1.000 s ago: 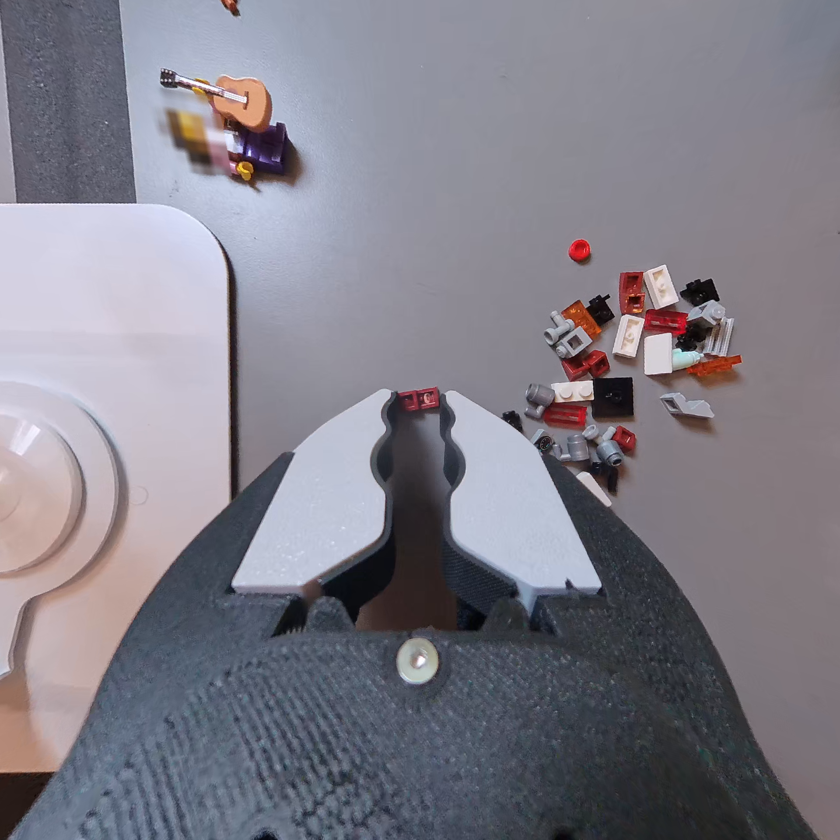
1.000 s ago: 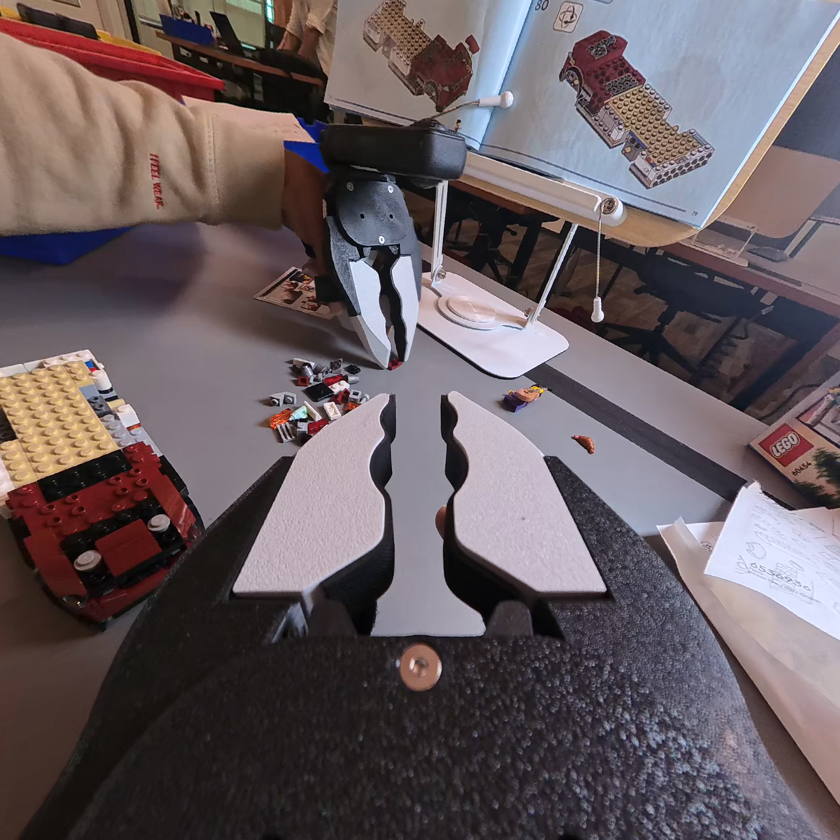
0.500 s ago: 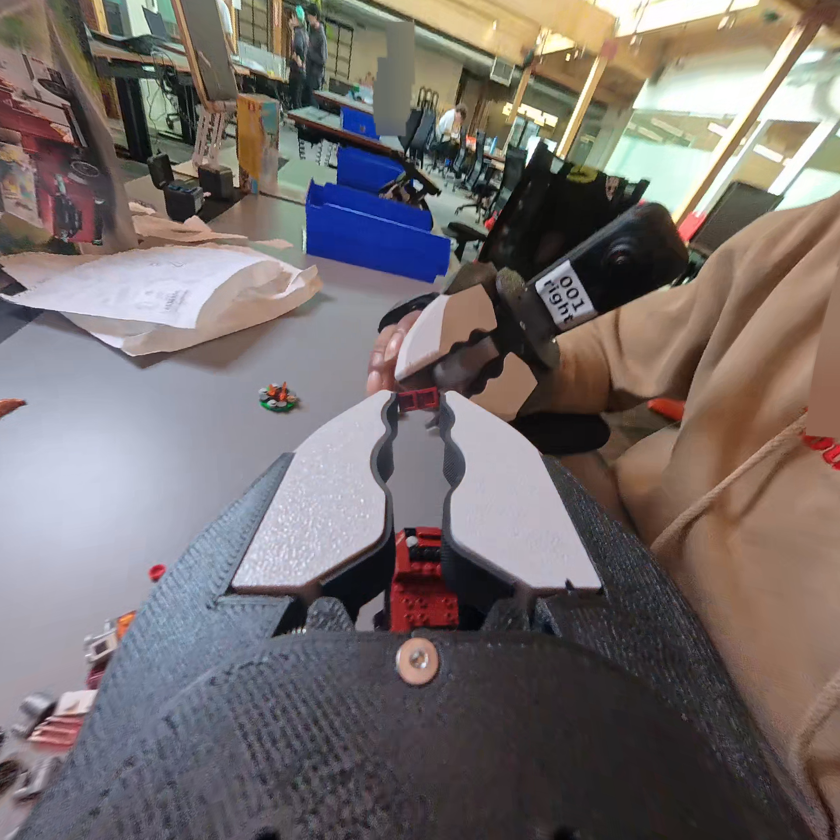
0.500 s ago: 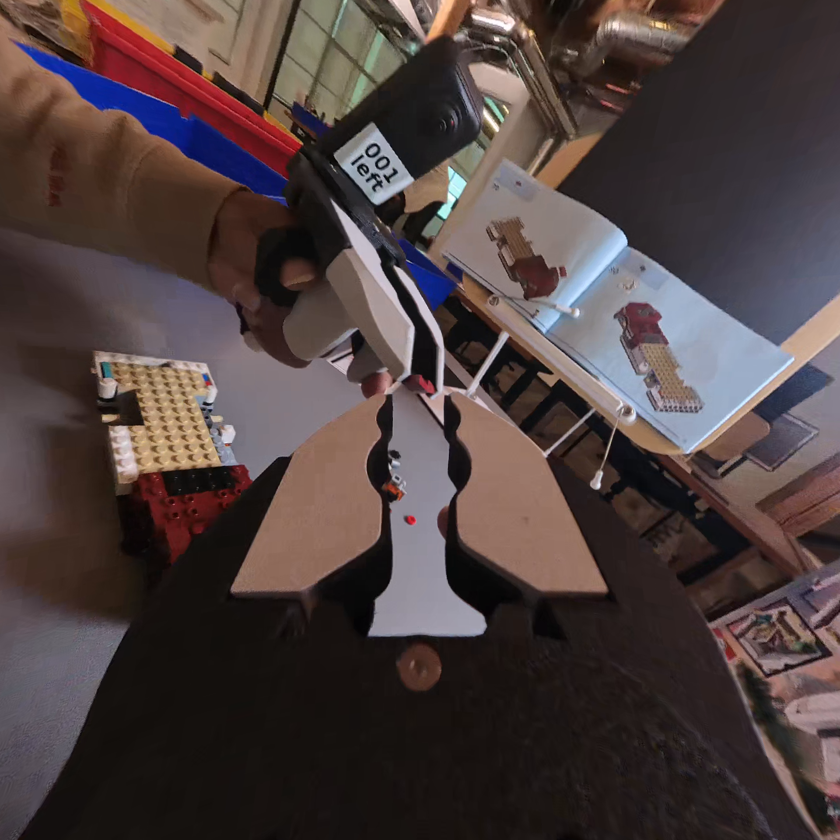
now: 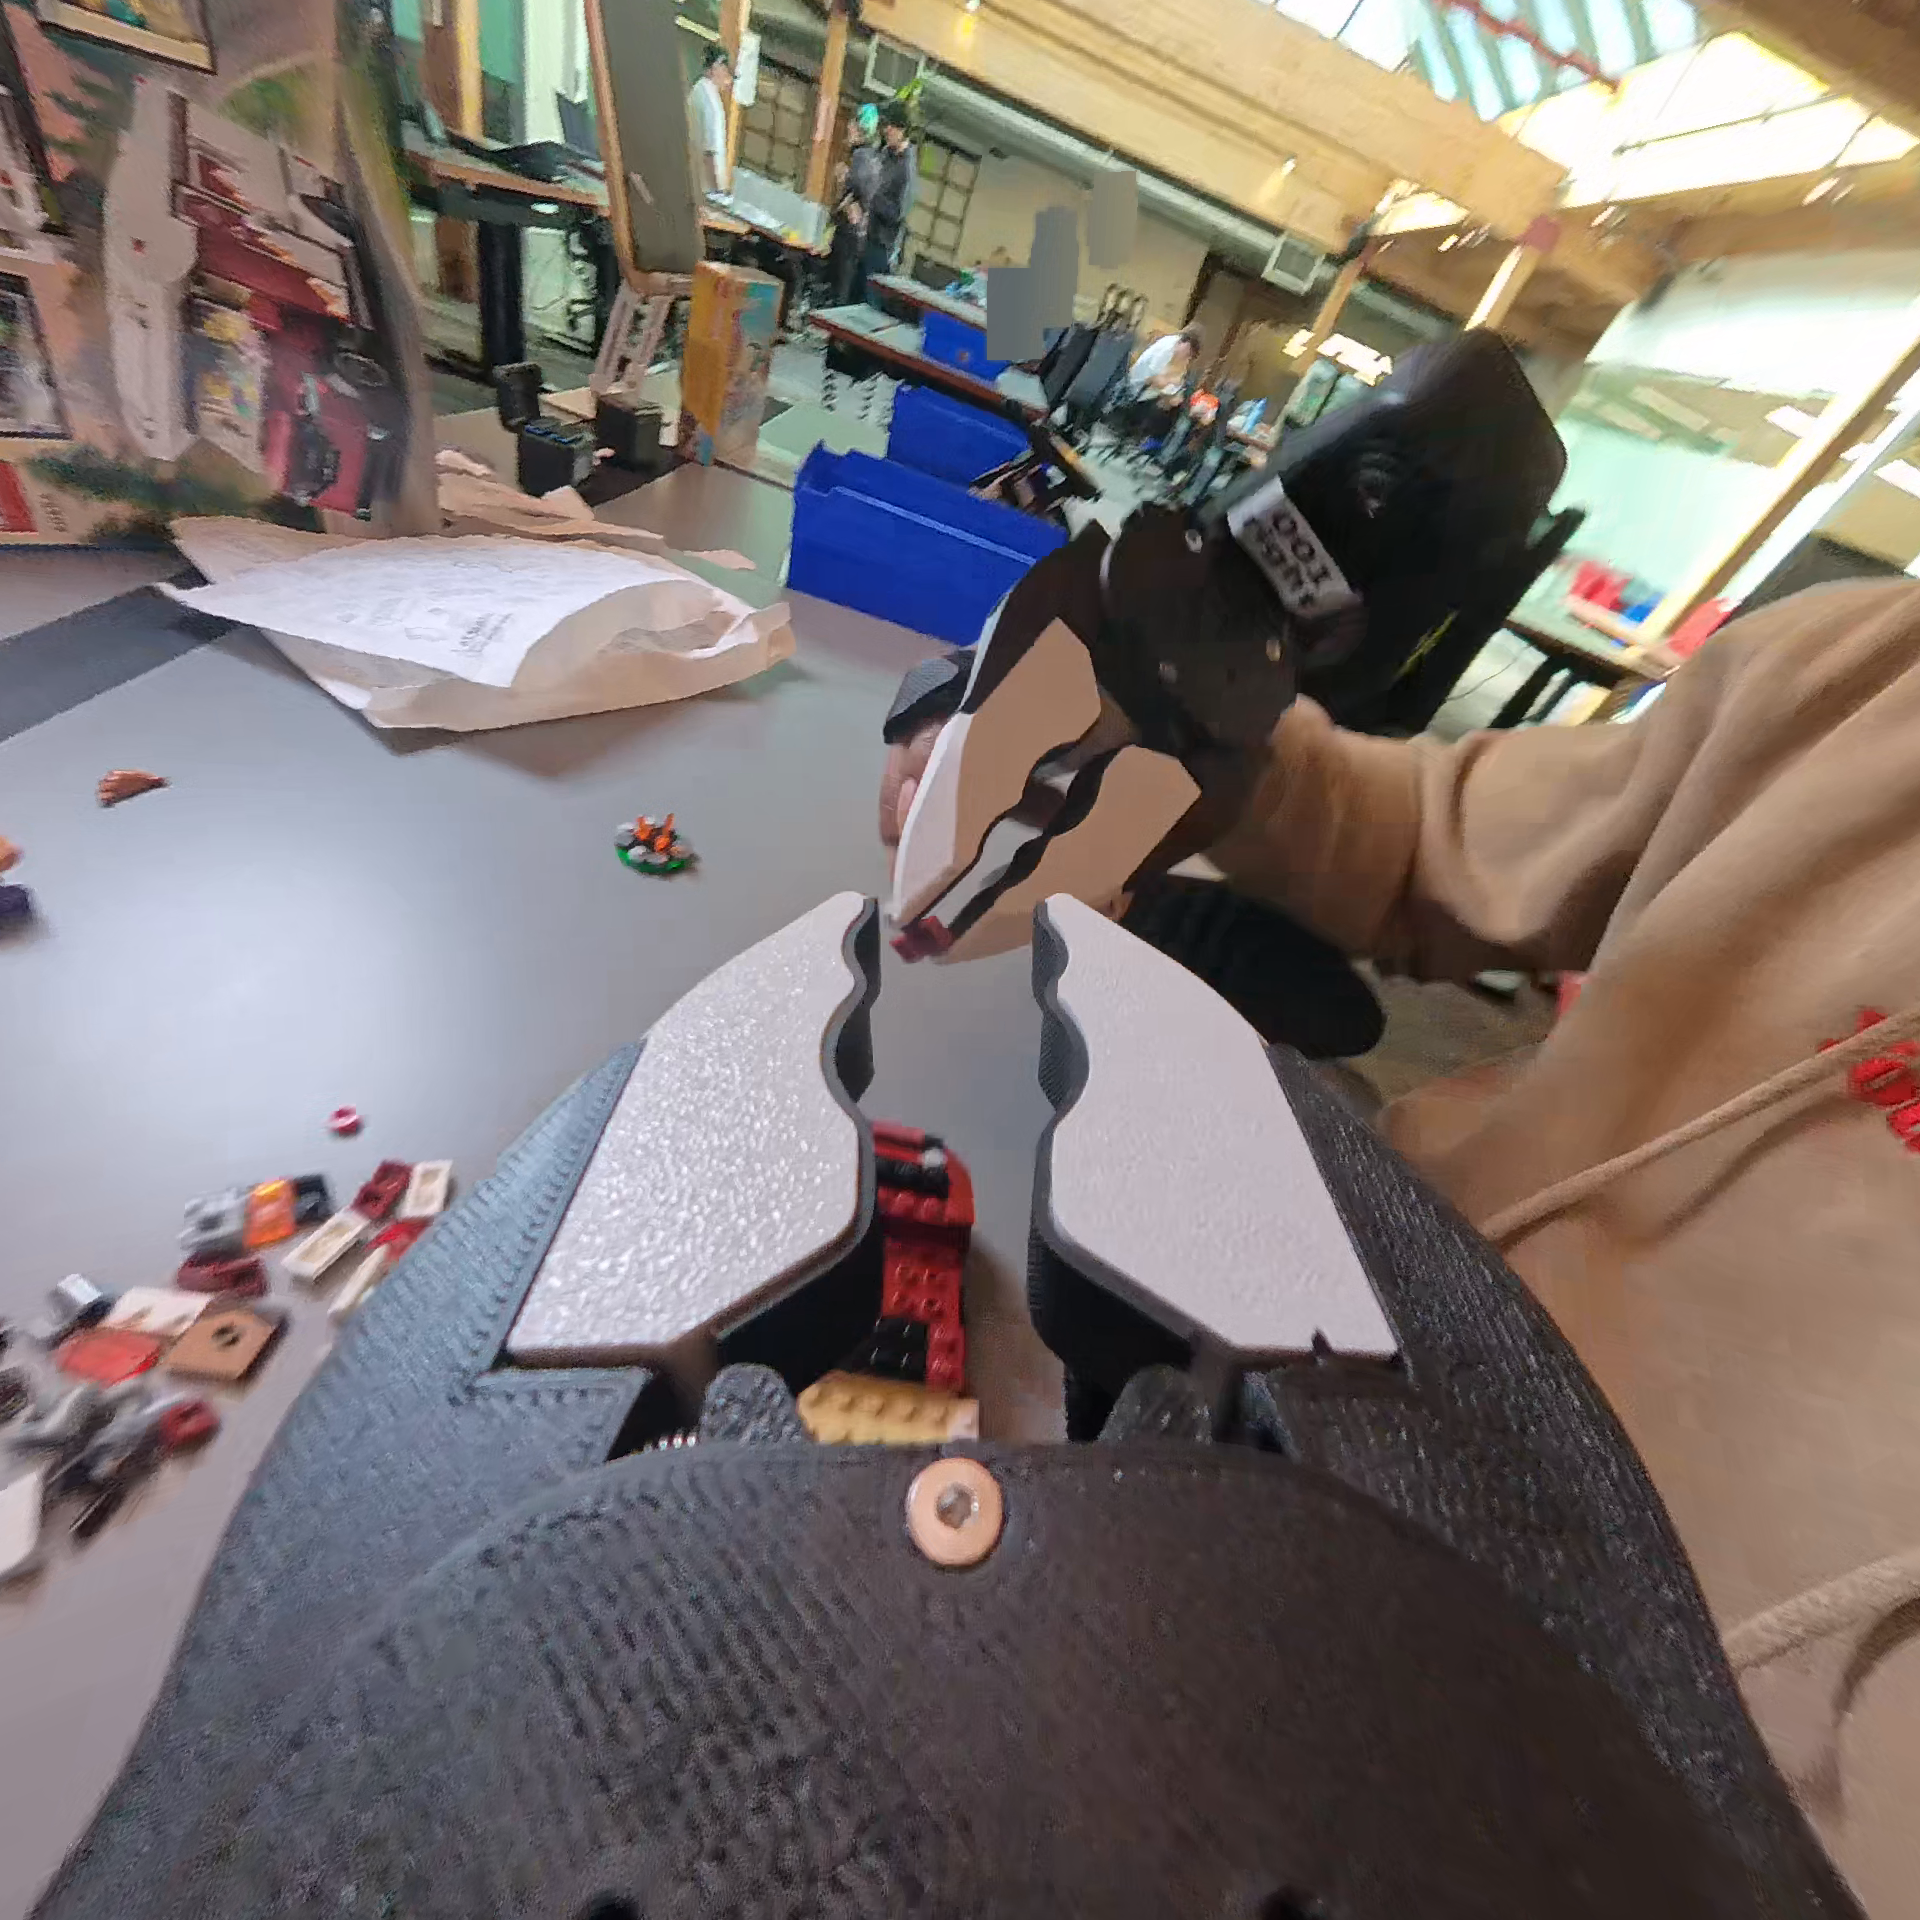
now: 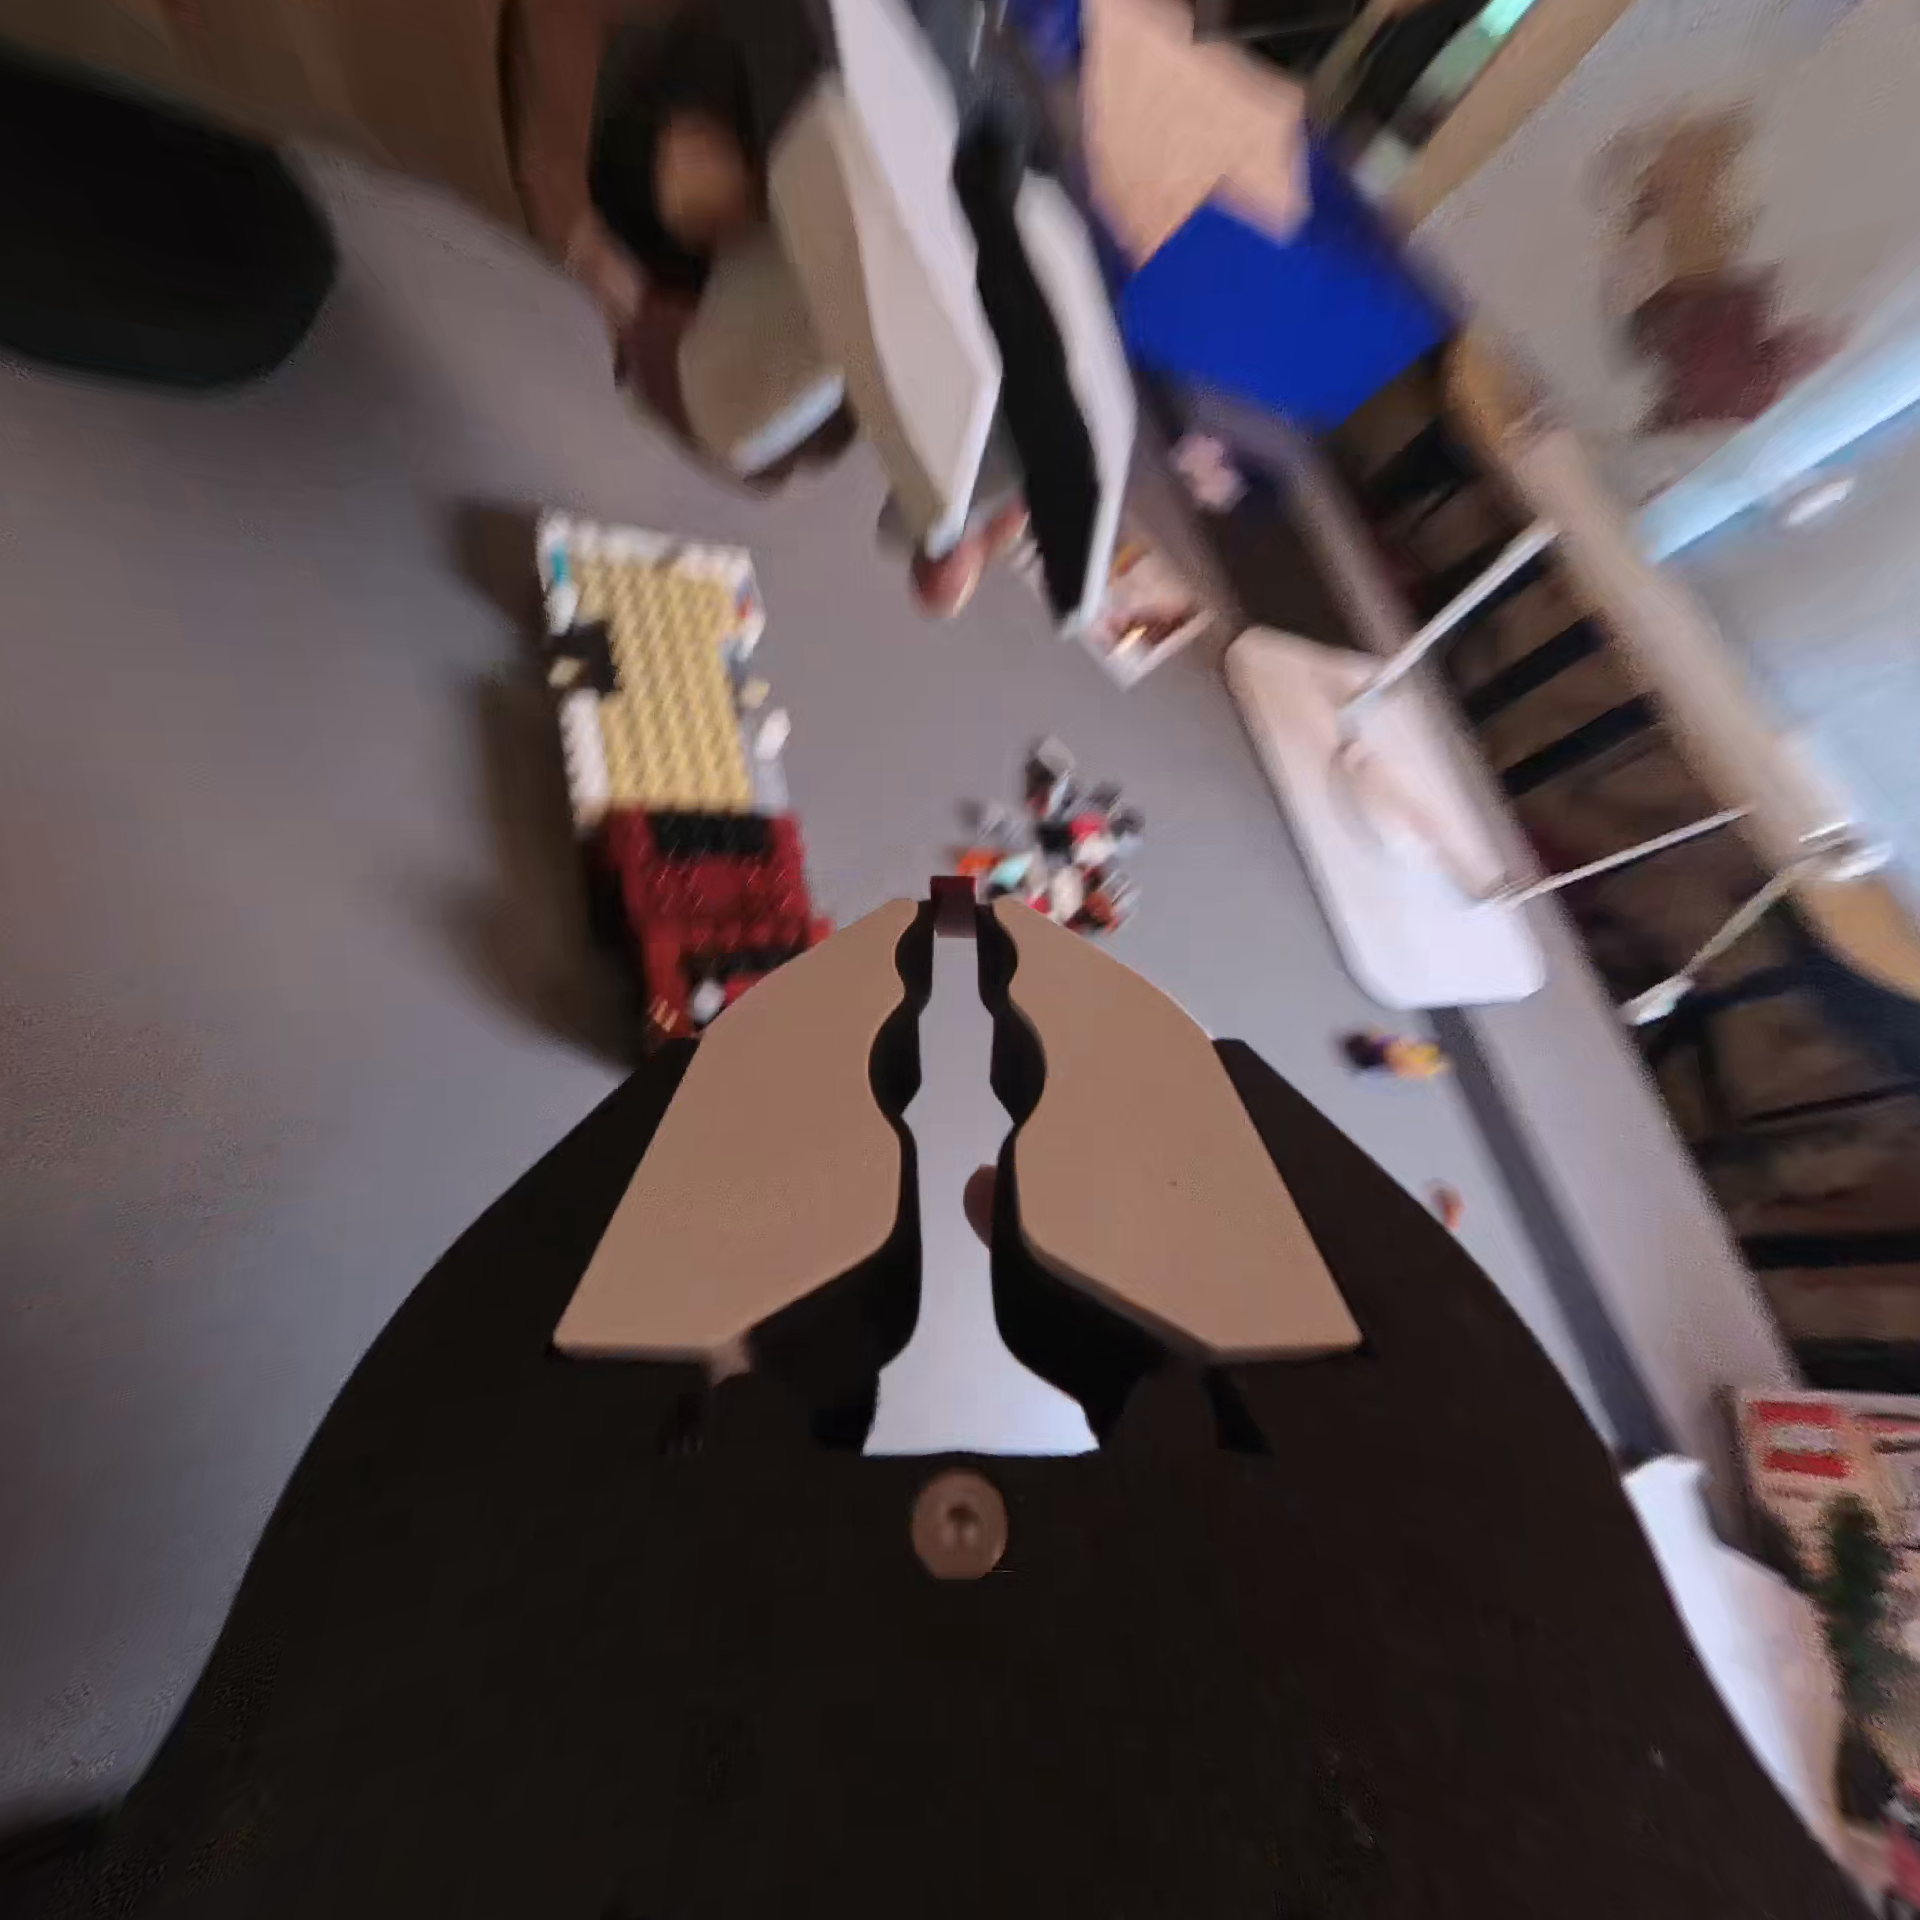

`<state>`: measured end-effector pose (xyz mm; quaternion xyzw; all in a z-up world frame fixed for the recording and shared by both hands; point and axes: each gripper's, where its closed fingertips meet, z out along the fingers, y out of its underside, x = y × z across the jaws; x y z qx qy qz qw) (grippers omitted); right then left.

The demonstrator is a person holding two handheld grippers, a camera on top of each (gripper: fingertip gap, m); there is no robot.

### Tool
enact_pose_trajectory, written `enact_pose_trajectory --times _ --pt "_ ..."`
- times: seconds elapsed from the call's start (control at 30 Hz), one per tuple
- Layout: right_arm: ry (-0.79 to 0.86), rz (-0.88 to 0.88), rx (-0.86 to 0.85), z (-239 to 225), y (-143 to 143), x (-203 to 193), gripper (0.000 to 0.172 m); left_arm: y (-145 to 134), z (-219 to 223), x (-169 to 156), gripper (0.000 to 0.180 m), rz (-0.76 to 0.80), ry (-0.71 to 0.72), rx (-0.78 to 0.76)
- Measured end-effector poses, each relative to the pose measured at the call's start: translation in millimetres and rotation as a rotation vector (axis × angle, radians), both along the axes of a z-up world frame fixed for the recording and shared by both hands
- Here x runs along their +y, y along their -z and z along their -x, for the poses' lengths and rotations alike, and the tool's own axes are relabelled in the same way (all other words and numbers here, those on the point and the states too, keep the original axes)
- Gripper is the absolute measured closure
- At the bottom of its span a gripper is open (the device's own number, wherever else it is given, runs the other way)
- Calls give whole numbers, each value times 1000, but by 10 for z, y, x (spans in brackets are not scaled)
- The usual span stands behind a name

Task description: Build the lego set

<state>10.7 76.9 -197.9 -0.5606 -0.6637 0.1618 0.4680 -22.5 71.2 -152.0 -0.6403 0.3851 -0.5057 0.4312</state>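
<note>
My right gripper (image 6: 954,914) is shut on a small dark red brick (image 6: 953,899), which sticks out past its fingertips. In the left wrist view the same brick (image 5: 920,943) is pinched at the right gripper's (image 5: 925,935) tips, just in front of my left gripper (image 5: 956,914). My left gripper is open, and its pads stand apart from the brick on both sides. The left gripper (image 6: 1023,571) also shows blurred at the top of the right wrist view. A red and tan brick model (image 6: 665,748) lies on the grey table (image 6: 260,831), and part of it shows between my left fingers (image 5: 925,1247).
A pile of small loose pieces (image 5: 239,1247) lies left of my left gripper and also shows in the right wrist view (image 6: 1049,842). A paper bag (image 5: 488,623), blue bins (image 5: 914,530) and a small green round piece (image 5: 652,844) are farther off. A white stand base (image 6: 1382,831) is on the right. About 5 cm separates my left fingertips from my right. From the right gripper's tips to the small green round piece (image 5: 652,844) is close to 20 cm.
My left gripper lifted the dark red brick from the table and swung up to the right gripper. The right gripper closed on the brick and the left gripper opened and let it go.
</note>
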Motion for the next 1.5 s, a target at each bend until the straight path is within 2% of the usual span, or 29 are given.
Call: enact_pose_trajectory --times 0.07,0.17,0.33,0.43,0.57,0.7,0.77,0.83,0.93,1.07,1.23,1.5 --pt "-39 210 -280 -261 424 -93 164 150 153 -33 152 -76 -67 118" --pt "-46 373 -591 -575 820 -174 163 388 334 -115 153 -139 -136 240" --pt "-31 402 -811 -652 1057 -154 163 640 502 -133 155 -145 -205 295" --pt "-22 403 -801 -605 1061 -127 163 652 551 -111 155 -171 -224 314" --pt "-15 451 -705 -611 988 -159 149 668 569 -94 155 -181 -230 315" --pt "-1 469 -420 -532 722 -72 146 710 628 -25 155 -221 -277 344" --pt "39 416 -218 -403 551 120 147 698 674 38 157 -247 -327 348" --pt "110 360 -44 -256 430 383 150 656 732 109 166 -272 -394 331" --pt "178 324 68 -31 439 737 152 577 816 174 178 -304 -468 296" --pt "131 363 25 329 593 1006 152 587 893 227 180 -313 -514 296" --pt "20 368 -128 697 762 1147 154 719 927 280 180 -302 -520 338" --pt "-118 399 -396 850 908 1274 154 803 948 302 180 -293 -500 361"
